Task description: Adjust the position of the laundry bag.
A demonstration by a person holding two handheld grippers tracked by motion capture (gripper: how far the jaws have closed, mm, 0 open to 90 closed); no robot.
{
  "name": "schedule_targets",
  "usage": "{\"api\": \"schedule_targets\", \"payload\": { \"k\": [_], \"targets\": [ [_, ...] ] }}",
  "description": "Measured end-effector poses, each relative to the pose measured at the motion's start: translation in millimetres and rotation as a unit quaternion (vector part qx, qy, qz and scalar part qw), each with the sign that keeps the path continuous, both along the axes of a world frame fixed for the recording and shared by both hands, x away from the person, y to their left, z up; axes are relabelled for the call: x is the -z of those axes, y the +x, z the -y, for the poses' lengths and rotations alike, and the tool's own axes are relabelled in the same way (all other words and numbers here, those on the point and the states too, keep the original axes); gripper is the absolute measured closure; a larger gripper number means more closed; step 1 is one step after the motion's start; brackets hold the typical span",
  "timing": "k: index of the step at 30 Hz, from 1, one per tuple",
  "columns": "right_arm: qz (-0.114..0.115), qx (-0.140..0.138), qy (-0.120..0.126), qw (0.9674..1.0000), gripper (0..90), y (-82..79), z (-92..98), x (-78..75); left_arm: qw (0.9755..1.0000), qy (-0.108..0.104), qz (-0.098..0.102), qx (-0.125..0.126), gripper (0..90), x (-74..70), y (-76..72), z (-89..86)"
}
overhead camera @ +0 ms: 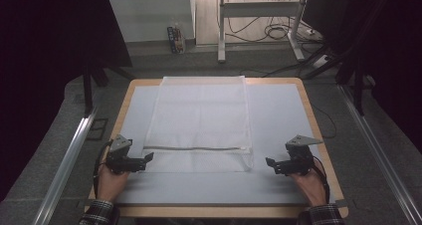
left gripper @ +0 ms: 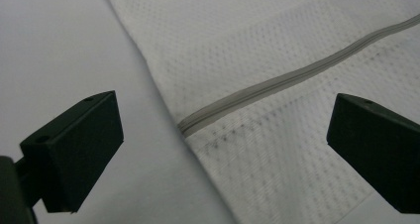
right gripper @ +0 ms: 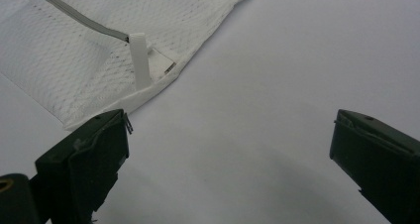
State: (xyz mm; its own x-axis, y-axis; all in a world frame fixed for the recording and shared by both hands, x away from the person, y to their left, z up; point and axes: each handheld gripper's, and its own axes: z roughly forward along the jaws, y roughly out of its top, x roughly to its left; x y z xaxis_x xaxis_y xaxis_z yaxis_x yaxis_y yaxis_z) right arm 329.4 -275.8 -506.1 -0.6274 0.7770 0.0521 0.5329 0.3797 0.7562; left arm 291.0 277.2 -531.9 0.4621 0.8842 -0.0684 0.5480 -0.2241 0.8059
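A white mesh bag (overhead camera: 199, 120) lies flat in the middle of the table, with a grey zipper (overhead camera: 191, 148) running across its near part. My left gripper (overhead camera: 148, 158) rests open at the bag's near left corner. In the left gripper view my left gripper (left gripper: 223, 144) has its jaws wide apart over the zipper's end (left gripper: 185, 125), and nothing is held between them. My right gripper (overhead camera: 270, 163) sits open just right of the bag's near right corner. The right gripper view shows my right gripper (right gripper: 230, 149) over bare mat, with the white zipper pull (right gripper: 139, 60) ahead at the left.
A pale blue mat (overhead camera: 278, 115) covers the wooden table (overhead camera: 316, 130). Metal rails (overhead camera: 69, 150) run along both sides of the table. Beyond the far edge stand a metal frame's legs (overhead camera: 221, 31) and loose cables (overhead camera: 273, 31) on the floor.
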Motion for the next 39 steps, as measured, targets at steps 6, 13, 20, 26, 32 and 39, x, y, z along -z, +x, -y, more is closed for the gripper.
{"api": "schedule_targets", "payload": {
  "k": [6,13,20,26,32,39],
  "targets": [
    [0.002,0.001,-0.008,1.0000,2.0,1.4,-1.9,0.4,0.9997,-0.016,-0.014,-0.011,4.4,1.0,3.2,-9.9],
    [-0.005,-0.003,-0.012,0.9999,2.7,3.8,-2.9,3.0,0.9997,-0.015,-0.020,-0.007,5.0,0.9,3.4,-7.9],
    [-0.017,-0.003,-0.015,0.9997,4.4,3.7,-3.4,2.8,0.9996,-0.007,-0.027,0.000,5.6,2.1,4.4,-5.1],
    [-0.015,-0.003,-0.017,0.9997,4.5,3.9,-4.6,3.2,0.9992,-0.014,-0.037,-0.004,5.5,0.7,5.7,-3.5],
    [-0.016,0.004,-0.009,0.9998,5.9,4.1,-6.5,2.5,0.9991,-0.020,-0.037,-0.002,4.4,-1.3,7.3,-2.6],
    [-0.015,-0.002,-0.005,0.9999,5.9,8.1,-12.2,2.3,0.9993,-0.018,-0.032,0.006,5.4,-3.4,11.1,2.0]
  ]
}}
